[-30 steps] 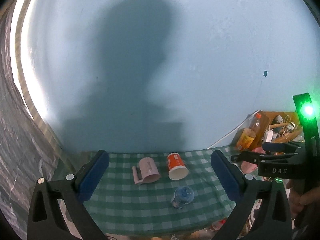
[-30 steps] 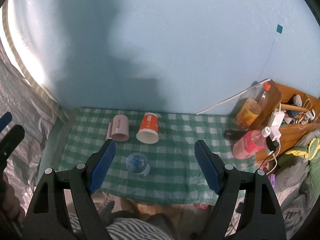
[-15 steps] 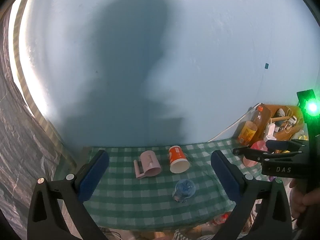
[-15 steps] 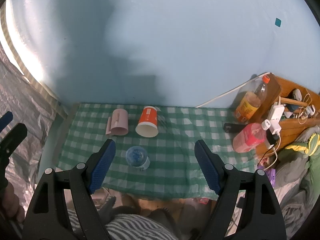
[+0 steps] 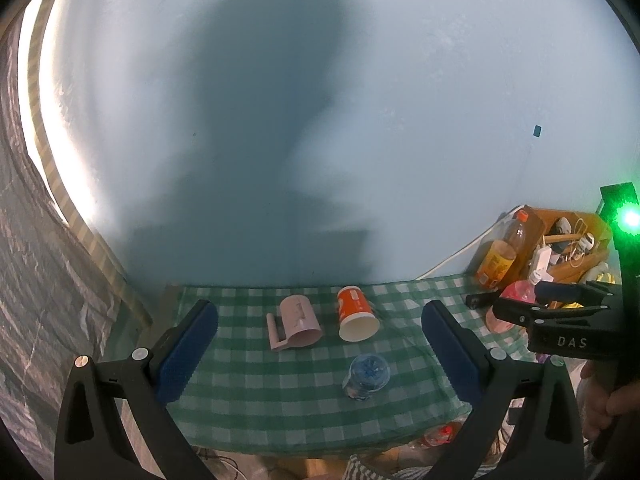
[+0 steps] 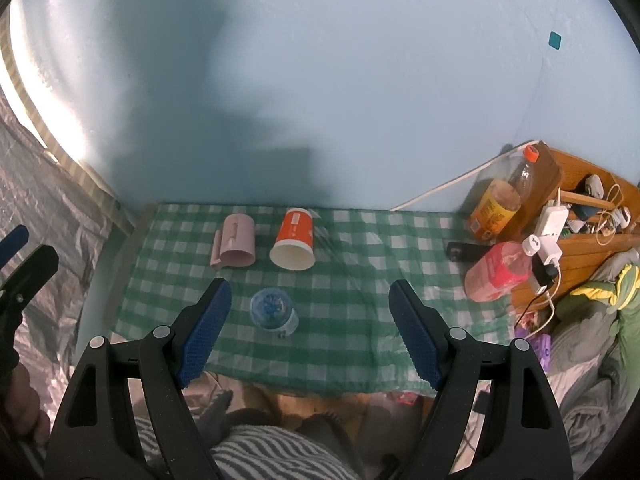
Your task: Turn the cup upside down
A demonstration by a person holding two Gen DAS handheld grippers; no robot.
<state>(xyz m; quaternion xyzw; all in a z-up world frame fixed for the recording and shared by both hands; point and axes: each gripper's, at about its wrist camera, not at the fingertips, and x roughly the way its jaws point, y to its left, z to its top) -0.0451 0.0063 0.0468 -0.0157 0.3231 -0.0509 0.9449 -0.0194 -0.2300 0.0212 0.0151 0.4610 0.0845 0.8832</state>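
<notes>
An orange paper cup (image 5: 356,313) (image 6: 294,239) lies on its side on the green checked tablecloth (image 5: 280,392) (image 6: 360,280), its white mouth facing me. A pink mug (image 5: 295,322) (image 6: 236,241) lies on its side just left of it. A clear blue-tinted cup (image 5: 366,376) (image 6: 273,312) stands nearer the front edge. My left gripper (image 5: 320,356) is open and empty, well above and in front of the table. My right gripper (image 6: 310,328) is open and empty too, also short of the cups; it also shows at the right edge of the left wrist view (image 5: 560,316).
A blue wall stands behind the table. At the right are an orange drink bottle (image 6: 498,200), a pink bottle (image 6: 498,272), a black object (image 6: 464,251) and a wooden shelf (image 6: 580,216) with chargers and cables. Bedding (image 6: 592,320) lies at the far right. My knees (image 6: 280,452) are below the table's front edge.
Both grippers have risen and drawn slightly back, so the table and cups sit a little lower and smaller in view. The cups have not moved. Both grippers stay open.
</notes>
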